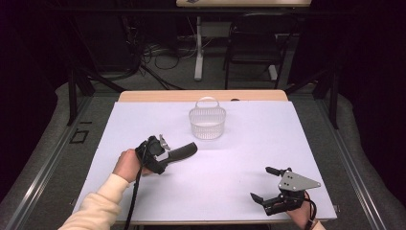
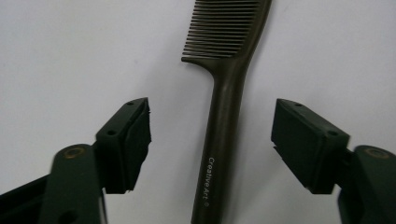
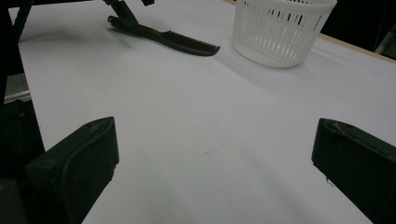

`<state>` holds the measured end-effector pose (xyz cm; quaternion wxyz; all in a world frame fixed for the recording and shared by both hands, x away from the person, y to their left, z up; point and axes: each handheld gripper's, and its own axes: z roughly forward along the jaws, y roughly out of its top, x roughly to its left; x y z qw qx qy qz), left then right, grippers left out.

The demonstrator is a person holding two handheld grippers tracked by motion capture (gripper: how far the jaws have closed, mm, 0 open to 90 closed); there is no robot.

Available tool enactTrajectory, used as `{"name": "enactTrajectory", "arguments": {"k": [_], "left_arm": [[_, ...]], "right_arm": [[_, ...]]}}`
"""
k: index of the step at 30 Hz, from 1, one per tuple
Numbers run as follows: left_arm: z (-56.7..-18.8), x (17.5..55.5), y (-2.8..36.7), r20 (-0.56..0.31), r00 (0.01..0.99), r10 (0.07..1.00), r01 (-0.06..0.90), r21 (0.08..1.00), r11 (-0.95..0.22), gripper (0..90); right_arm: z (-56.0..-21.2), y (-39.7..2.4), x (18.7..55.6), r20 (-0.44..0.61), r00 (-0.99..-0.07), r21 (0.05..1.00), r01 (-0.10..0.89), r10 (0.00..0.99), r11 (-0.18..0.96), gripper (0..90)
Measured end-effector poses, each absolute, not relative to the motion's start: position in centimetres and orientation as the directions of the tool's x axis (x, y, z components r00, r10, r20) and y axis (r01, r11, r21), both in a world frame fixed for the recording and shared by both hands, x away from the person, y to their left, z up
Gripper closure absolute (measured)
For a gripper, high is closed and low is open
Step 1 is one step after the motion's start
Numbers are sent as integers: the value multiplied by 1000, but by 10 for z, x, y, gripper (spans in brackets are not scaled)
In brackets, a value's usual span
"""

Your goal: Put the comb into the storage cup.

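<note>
2 released left tongs (image 2: 212,140) straddle the dark plastic comb (image 2: 224,116) lying flat on the white counter (image 1: 239,158), its long axis running between the jaws, teeth pointing away. Right tongs (image 1: 272,184), also released, sit well apart near the right edge.

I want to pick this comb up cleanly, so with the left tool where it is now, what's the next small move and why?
Probably just close the left tool. Its jaws stand open on either side of the dark plastic comb's handle, apart from it, with the handle about midway between them and lying flat on the white table. Lowering slightly first may help if the pads sit above the handle; height is hard to judge here.
</note>
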<state>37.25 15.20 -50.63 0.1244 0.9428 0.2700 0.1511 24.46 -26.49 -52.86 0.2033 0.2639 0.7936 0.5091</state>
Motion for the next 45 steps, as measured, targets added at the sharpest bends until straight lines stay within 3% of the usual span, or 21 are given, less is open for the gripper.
{"name": "enactTrajectory", "arguments": {"k": [11,18,45], "left_arm": [[-516,379,141,187,839,511,459,261,-849,561],[-521,385,140,161,856,491,451,235,-861,647],[-525,402,138,92,884,458,437,183,-881,721]], "right_arm": [[-528,-265,244,-53,-779,915,212,625,343,1],[-528,-265,244,-55,-780,915,210,623,345,1],[-528,-265,244,-56,-785,914,209,617,349,1]]}}
